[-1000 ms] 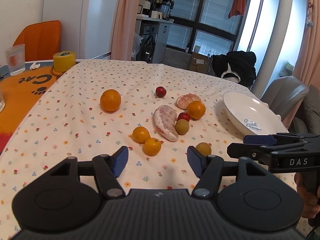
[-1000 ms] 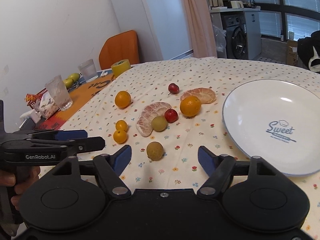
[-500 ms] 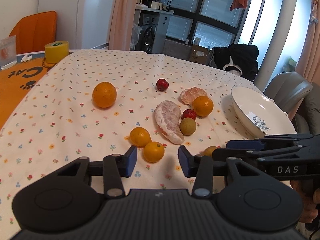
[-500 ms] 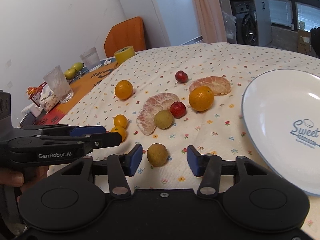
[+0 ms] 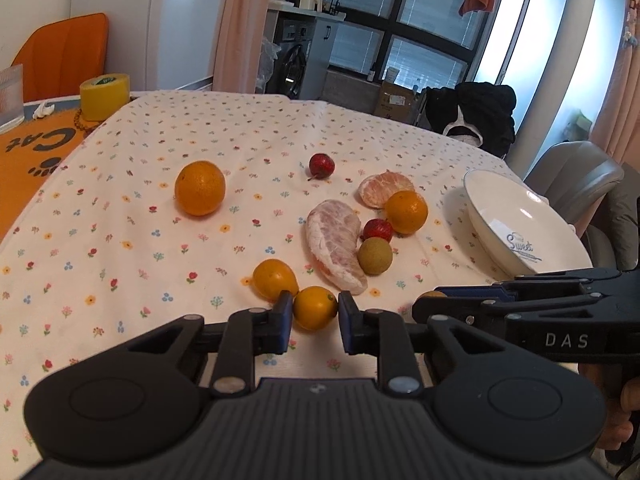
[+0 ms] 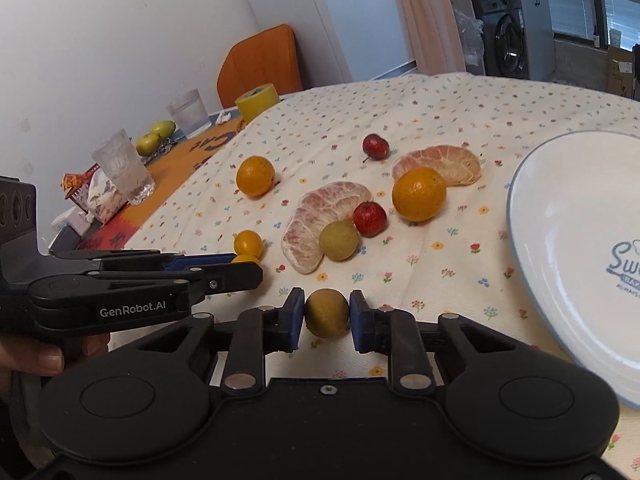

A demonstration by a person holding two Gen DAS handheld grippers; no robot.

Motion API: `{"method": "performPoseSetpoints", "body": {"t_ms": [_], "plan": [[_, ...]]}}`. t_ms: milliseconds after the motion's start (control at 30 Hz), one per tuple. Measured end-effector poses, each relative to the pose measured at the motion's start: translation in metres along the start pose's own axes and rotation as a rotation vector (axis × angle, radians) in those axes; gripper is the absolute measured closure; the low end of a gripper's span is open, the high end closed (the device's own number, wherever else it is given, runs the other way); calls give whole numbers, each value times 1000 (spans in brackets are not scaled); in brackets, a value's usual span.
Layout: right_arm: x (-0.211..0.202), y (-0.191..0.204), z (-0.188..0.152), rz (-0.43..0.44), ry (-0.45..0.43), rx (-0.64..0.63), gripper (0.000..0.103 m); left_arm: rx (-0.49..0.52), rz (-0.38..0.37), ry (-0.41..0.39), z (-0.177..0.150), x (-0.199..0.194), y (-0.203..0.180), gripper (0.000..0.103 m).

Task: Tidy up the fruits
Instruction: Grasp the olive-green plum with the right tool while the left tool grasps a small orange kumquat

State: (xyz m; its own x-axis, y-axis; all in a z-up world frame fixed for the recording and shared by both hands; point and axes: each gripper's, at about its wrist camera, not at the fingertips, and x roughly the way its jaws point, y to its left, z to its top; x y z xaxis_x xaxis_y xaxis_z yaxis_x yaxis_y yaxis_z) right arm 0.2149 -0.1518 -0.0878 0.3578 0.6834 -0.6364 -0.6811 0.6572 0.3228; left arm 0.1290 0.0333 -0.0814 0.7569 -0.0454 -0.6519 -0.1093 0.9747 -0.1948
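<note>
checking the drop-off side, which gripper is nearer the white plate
Right. The right gripper, shut on a brownish-green fruit, sits just beside the white plate rim. The left gripper, shut on a small orange fruit, is farther over, beyond the right one.

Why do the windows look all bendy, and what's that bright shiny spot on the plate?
In the left wrist view the fisheye lens curves the window frames and darkens the picture's corners. In the right wrist view the plate shows soft glare from the daylight, and the wall edge bows too. Both views stay sharp on the fruits, such as the small orange fruit and the brownish-green fruit.
</note>
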Motion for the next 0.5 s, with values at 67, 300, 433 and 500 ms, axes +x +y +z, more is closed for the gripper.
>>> {"method": "performPoseSetpoints", "body": {"t_ms": [67, 300, 433, 500], "plan": [[-4, -1, 0, -2, -9, 5, 80, 2, -5, -7, 1, -4, -3, 80], [-25, -9, 1, -22, -64, 25, 80, 27, -17, -43, 4, -15, -18, 80], [-37, -14, -1, -34, -88, 32, 80, 45, -25, -61, 6, -19, -28, 80], [-43, -16, -2, -45, -102, 37, 80, 52, -32, -69, 7, -21, -34, 80]]}}
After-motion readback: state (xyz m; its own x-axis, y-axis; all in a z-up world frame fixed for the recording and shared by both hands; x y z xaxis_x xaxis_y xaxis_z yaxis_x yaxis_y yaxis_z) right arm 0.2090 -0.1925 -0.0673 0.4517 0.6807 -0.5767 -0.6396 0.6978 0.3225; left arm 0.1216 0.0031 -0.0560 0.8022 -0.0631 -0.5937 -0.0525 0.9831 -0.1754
